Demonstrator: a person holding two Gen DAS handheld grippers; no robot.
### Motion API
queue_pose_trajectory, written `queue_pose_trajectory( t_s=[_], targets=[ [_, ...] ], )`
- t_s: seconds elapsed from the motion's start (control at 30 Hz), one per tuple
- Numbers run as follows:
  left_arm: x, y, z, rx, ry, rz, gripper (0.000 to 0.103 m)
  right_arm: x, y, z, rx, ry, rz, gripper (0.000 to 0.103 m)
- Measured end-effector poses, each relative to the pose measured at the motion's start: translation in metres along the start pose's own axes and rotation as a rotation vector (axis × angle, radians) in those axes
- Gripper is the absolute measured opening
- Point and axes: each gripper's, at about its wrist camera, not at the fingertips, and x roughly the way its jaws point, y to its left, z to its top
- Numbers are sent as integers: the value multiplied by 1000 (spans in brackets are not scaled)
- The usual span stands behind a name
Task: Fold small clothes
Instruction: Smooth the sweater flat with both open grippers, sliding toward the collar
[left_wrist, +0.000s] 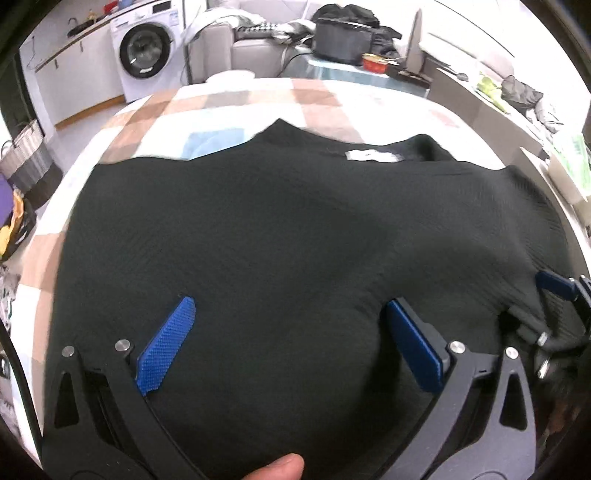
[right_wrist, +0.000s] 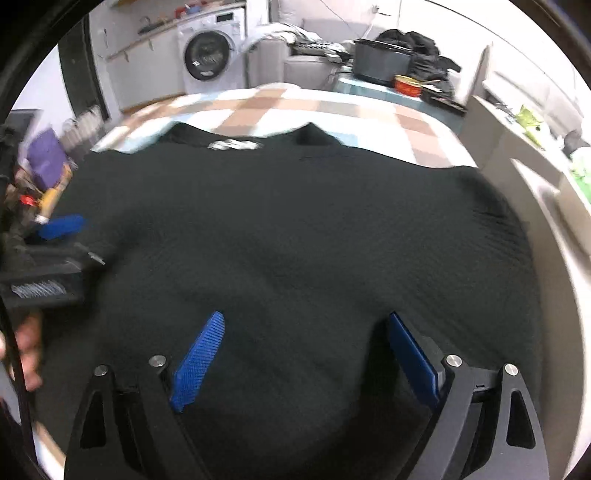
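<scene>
**Fold not yet begun: garment spread flat**

Black garment (left_wrist: 280, 229) lies spread on the checked cloth (left_wrist: 229, 103), collar label far side; no fold visible; left gripper (left_wrist: 288, 343) and right gripper (right_wrist: 306, 354) hover above it, both spread wide, pinching nothing; all folds remain, judging from this.

A home: washing machine (left_wrist: 146, 51), sofa (left_wrist: 236, 48), checked bedspread (left_wrist: 236, 103)

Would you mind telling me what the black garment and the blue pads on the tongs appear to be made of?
The black garment looks like a soft knit or waffle-textured fabric, matte, with fine ribbing visible across it; the exact fibre cannot be told. The blue pads look like rubber or plastic, judging by their raised dotted grip pattern. They sit on black arms, seemingly rigid matte plastic.
</scene>
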Motion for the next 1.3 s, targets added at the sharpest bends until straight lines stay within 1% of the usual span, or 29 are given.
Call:
queue_pose_trajectory(
  t_s=[0.1,0.17,0.23,0.33,0.4,0.43,0.5,0.63,0.7,0.8,0.9,1.0,1.1,1.17,1.2,1.3],
  targets=[
    [-5,14,-4,-8,-13,-12,103,-2,-20,-5,87,0,-52,92],
    [-7,18,-5,-5,-12,-9,103,-2,-20,-5,89,-1,-57,92],
    [-9,22,-5,-26,-9,-12,103,-4,-15,-6,69,-4,-64,92],
    [-22,32,-14,-64,-9,-8,103,-12,-8,-12,56,-6,-25,92],
    [-33,34,-24,-76,-16,-5,103,-17,0,-19,16,-8,0,92],
    [-38,34,-30,-81,-17,-2,103,-19,4,-23,-12,-12,1,92],
    [-45,31,-41,-71,-13,8,103,-21,6,-29,-25,-16,8,92],
    [-42,29,-57,-66,17,55,103,-27,3,-31,-19,-7,19,92],
    [-41,28,-60,-65,8,67,103,-31,3,-32,-5,-12,39,92],
    [-39,28,-58,-71,20,88,103,-35,10,-31,-16,-23,69,92],
    [-36,30,-56,-73,27,84,103,-25,18,-34,-50,4,68,92],
    [-40,36,-59,-78,27,89,103,-26,17,-36,-90,-3,57,92],
    [-48,41,-66,-82,25,91,103,-25,1,-38,-78,-4,33,94],
    [-56,44,-73,-86,15,93,103,-23,-11,-38,-44,1,47,95],
    [-61,45,-77,-90,11,90,103,-23,-14,-38,-39,2,54,95],
    [-77,45,-90,-100,-7,65,103,-29,-10,-39,-51,0,26,96]
  ],
)
